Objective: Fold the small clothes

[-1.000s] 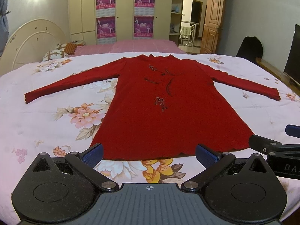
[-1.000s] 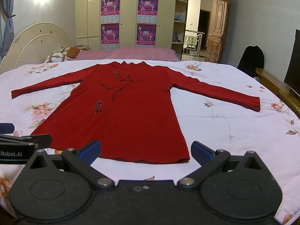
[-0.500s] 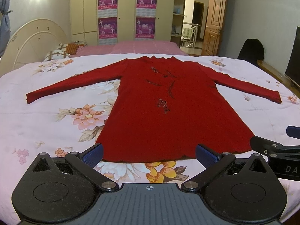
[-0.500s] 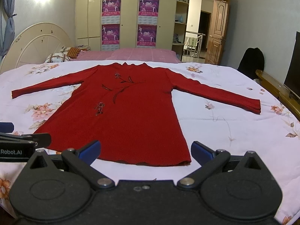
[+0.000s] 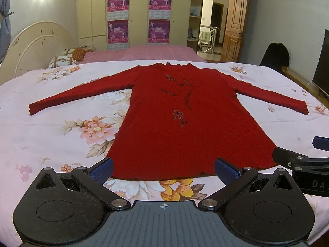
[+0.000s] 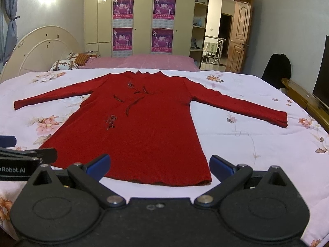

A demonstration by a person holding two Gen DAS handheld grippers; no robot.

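Note:
A red long-sleeved knit dress (image 5: 185, 123) lies flat on the floral bedspread (image 5: 51, 135), face up, sleeves spread to both sides, hem nearest me. It also shows in the right wrist view (image 6: 139, 131). My left gripper (image 5: 164, 169) is open and empty, hovering just before the hem's left half. My right gripper (image 6: 159, 164) is open and empty, just before the hem's right corner. Each gripper shows at the edge of the other's view: the right one (image 5: 304, 160) and the left one (image 6: 24, 156).
The bed's white headboard (image 5: 37, 47) stands at the left with pillows (image 5: 67, 58). A second pink bed (image 5: 156, 52) lies behind. A wooden bench (image 6: 304, 96) and a dark screen (image 6: 322, 76) stand along the right. A black garment (image 6: 277, 68) hangs by the door.
Both views have risen and tilted slightly; the dress sits a little lower in frame. The dress has not moved and both grippers remain open.

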